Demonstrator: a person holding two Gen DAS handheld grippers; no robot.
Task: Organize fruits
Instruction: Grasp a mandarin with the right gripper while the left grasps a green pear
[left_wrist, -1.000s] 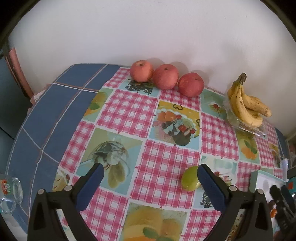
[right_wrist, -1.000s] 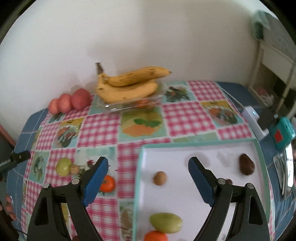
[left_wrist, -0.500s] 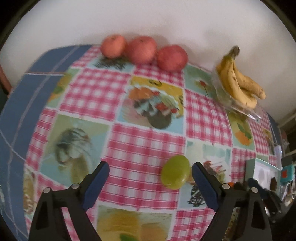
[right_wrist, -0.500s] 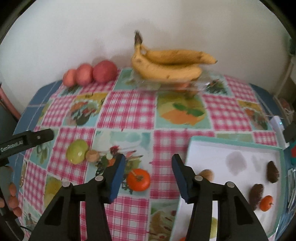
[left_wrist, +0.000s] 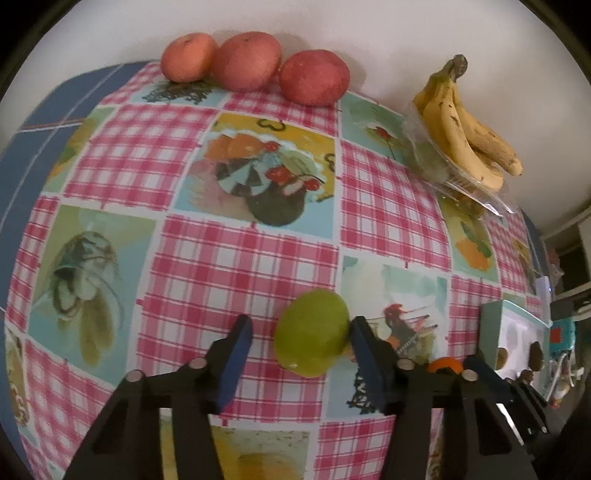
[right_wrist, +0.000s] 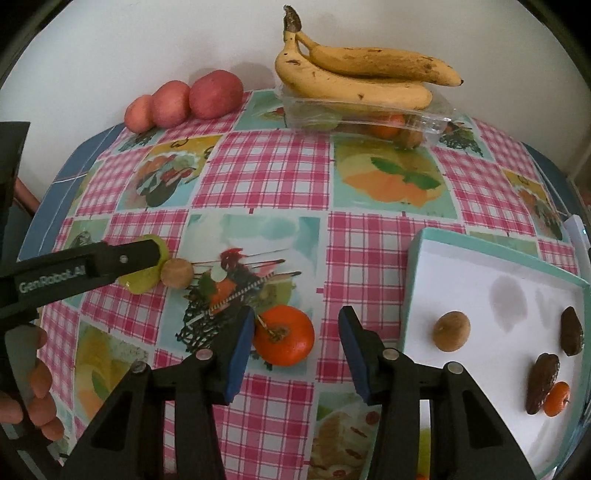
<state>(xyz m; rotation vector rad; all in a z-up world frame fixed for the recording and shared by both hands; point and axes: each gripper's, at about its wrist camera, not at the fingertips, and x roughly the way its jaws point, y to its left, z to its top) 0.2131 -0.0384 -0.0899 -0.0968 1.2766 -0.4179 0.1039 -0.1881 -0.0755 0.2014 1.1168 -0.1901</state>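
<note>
Only one legible text: "GenRobot.AI", in pale letters along the black arm of the left gripper (right_wrist: 146, 258), seen in the right wrist view at the left edge, running lengthwise toward the fingertips, last letters partly in shadow. Nothing else readable: no print on the white tray (right_wrist: 417, 266), none on the clear plastic container (right_wrist: 436, 125) under the bananas, no lettering on the checked tablecloth (left_wrist: 240, 266), only drawn fruit and bird motifs. A red square patch on the teal object (left_wrist: 561, 334) at the far right of the left wrist view, too small and blurred to read.
</note>
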